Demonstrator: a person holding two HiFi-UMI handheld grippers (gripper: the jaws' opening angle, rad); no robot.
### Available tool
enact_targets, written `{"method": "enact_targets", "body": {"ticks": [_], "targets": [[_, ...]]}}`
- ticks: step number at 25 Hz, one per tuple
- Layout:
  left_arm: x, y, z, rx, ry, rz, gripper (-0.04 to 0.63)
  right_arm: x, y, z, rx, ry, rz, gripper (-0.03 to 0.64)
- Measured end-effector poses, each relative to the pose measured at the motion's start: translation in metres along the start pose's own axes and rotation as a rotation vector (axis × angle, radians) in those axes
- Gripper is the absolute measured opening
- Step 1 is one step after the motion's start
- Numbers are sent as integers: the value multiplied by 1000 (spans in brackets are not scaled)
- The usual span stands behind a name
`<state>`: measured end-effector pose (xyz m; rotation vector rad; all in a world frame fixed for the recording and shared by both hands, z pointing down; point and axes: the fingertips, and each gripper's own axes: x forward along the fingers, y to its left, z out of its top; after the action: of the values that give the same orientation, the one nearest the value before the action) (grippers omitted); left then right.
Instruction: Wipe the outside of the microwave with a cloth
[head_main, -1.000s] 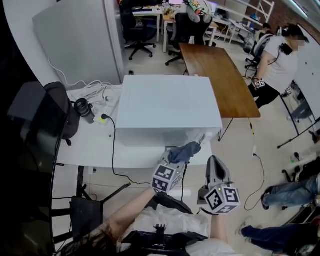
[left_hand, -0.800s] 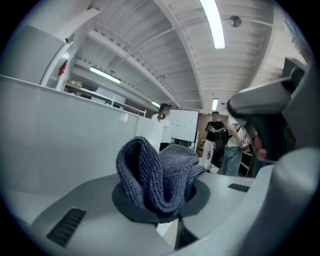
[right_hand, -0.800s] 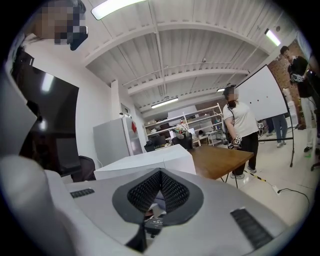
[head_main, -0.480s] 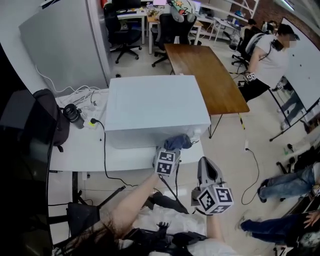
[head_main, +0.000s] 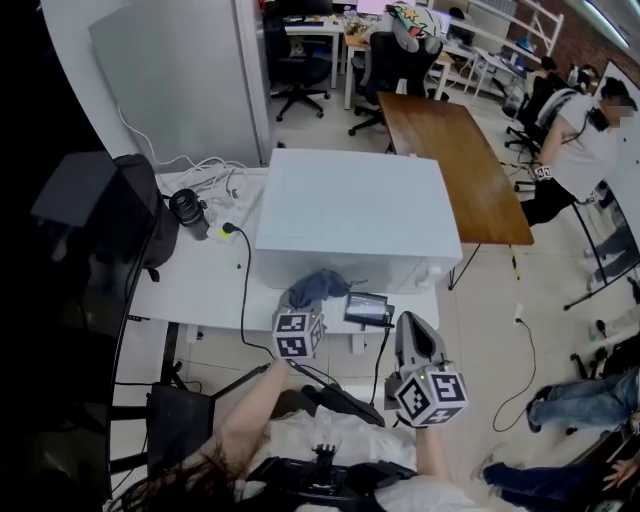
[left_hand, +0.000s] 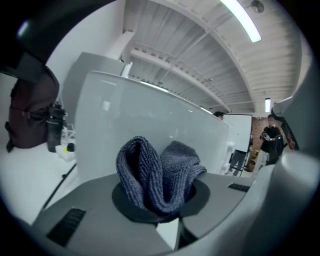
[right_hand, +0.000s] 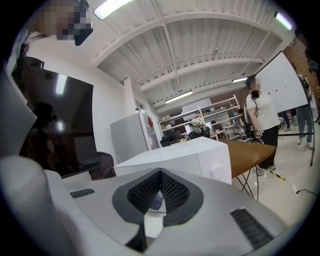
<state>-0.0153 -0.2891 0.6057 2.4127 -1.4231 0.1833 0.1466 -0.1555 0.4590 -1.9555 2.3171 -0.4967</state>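
Observation:
The white microwave (head_main: 355, 215) stands on a white desk (head_main: 195, 290). My left gripper (head_main: 308, 302) is shut on a grey-blue knitted cloth (head_main: 316, 289), held against the lower left part of the microwave's front. In the left gripper view the bunched cloth (left_hand: 157, 172) bulges out of the left gripper (left_hand: 161, 202), with the microwave's pale face (left_hand: 150, 120) right behind it. My right gripper (head_main: 412, 328) hangs below the desk's front edge, to the right, shut and holding nothing. In the right gripper view the right gripper (right_hand: 159, 194) points at the microwave's corner (right_hand: 200, 155).
A small black screen (head_main: 367, 308) sits at the desk's edge beside the cloth. A black backpack (head_main: 140, 215), a dark bottle (head_main: 190, 212) and white cables (head_main: 215, 180) lie left of the microwave. A brown table (head_main: 455, 165) stands behind; a person (head_main: 590, 125) is at the right.
My left gripper has carried the cloth leftward along the microwave's front, away from its right corner. The right gripper has stayed low by the desk's edge.

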Motion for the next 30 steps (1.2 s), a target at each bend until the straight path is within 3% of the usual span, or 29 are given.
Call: {"method": "enact_targets", "body": {"ticks": [8,12,14,17,25,28,30], "targets": [[-46,120,-12,-74,21,248,55,18,27,-16,-6,38,68,23],[-48,122,-8,-83,14,243,55,19,21,-16,-5,36,56,23],[-50,103,-3,-68,10,181,55,18,18,-14,-3,36,40,23],[-55,51,-8,-14,32,22,55,12,4,-12,-1,34,-1,23],[-26,-156,-9,148,62,-480,55,-19,-55,-5,36,-6,-168,21],[3,-221,-21,198,93,-596,55,-31,-68,-7,44,-5,-210,23],[27,-246,-37,224,136,-620,55,-38,-70,-9,47,1,-223,23]]}}
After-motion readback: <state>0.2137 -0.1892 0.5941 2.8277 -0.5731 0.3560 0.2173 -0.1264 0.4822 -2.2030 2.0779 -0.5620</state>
